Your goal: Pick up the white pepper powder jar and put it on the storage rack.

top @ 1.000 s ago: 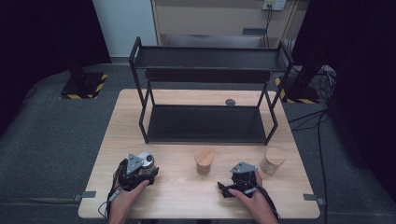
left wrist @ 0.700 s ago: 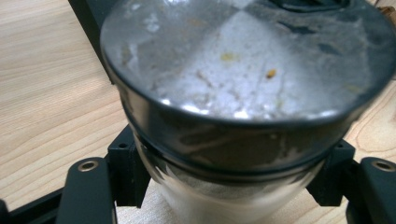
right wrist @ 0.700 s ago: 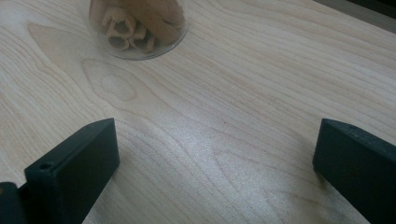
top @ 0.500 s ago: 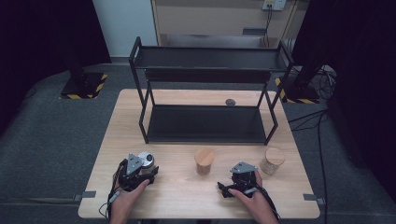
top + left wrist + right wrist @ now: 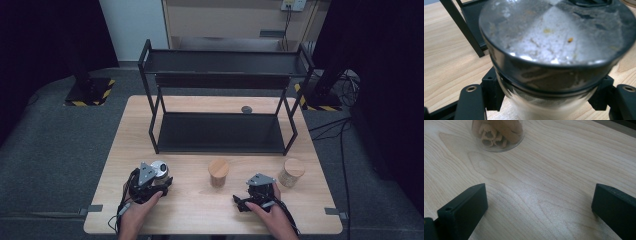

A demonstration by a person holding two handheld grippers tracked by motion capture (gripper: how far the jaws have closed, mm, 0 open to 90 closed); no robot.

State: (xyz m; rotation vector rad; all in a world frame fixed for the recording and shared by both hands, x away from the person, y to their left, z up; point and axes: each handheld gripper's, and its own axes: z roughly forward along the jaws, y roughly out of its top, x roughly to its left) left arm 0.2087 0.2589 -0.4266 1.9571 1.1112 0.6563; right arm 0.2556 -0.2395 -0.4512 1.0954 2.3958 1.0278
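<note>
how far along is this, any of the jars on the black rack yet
Nothing is shelved: both levels of the black rack look bare. In hand: the left gripper has its jaws around a metal-lidded jar at the table's front. The right gripper is open, holding nothing. The two wooden-lidded jars are left on the table.

I see a wooden table (image 5: pixel 150 125) on grey carpet (image 5: pixel 55 145), a black rack (image 5: pixel 222 100) standing on it, a pale wall (image 5: pixel 132 25) behind, and dark curtains (image 5: pixel 45 40) flanking.
</note>
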